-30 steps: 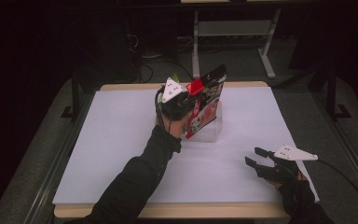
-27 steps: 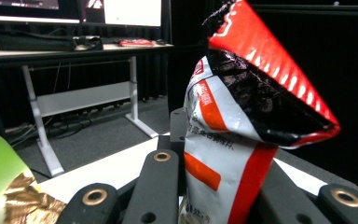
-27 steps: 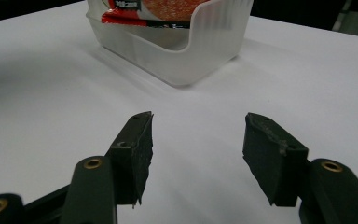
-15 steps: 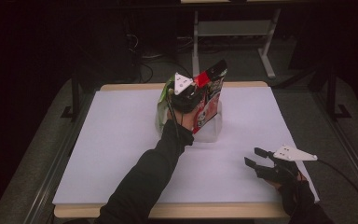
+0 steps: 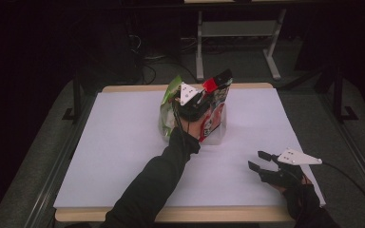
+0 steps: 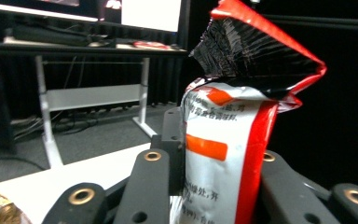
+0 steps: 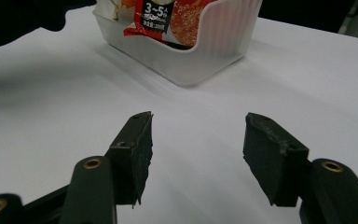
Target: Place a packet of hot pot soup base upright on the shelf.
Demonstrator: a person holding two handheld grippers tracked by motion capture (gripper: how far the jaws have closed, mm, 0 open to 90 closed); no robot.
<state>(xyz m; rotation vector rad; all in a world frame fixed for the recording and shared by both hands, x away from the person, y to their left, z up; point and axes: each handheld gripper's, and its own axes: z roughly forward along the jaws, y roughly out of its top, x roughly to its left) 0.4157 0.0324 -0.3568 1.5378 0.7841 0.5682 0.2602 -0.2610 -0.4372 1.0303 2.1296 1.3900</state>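
A red, white and black snack bag [image 5: 214, 118] stands upright in a clear plastic tub [image 5: 217, 138] at the table's far middle. My left gripper [image 5: 203, 102] reaches over the tub with the bag [image 6: 223, 140] between its jaws. Those jaws have just been opening, and the bag's sides still lie against both of them. A green bag [image 5: 169, 105] leans at the tub's left side. My right gripper [image 5: 259, 160] rests open near the table's front right, nothing between its fingers. In the right gripper view the right gripper [image 7: 196, 149] points at the tub [image 7: 205, 60].
White paper [image 5: 114, 142] covers the tabletop, with wide bare areas left of and in front of the tub. A metal stand [image 5: 237, 33] and cables lie on the floor beyond the far edge. A cable trails from the right gripper off the right side.
My left hand has moved to the right and down with the snack bag, lowering it into the tub. The right hand has stayed where it was.
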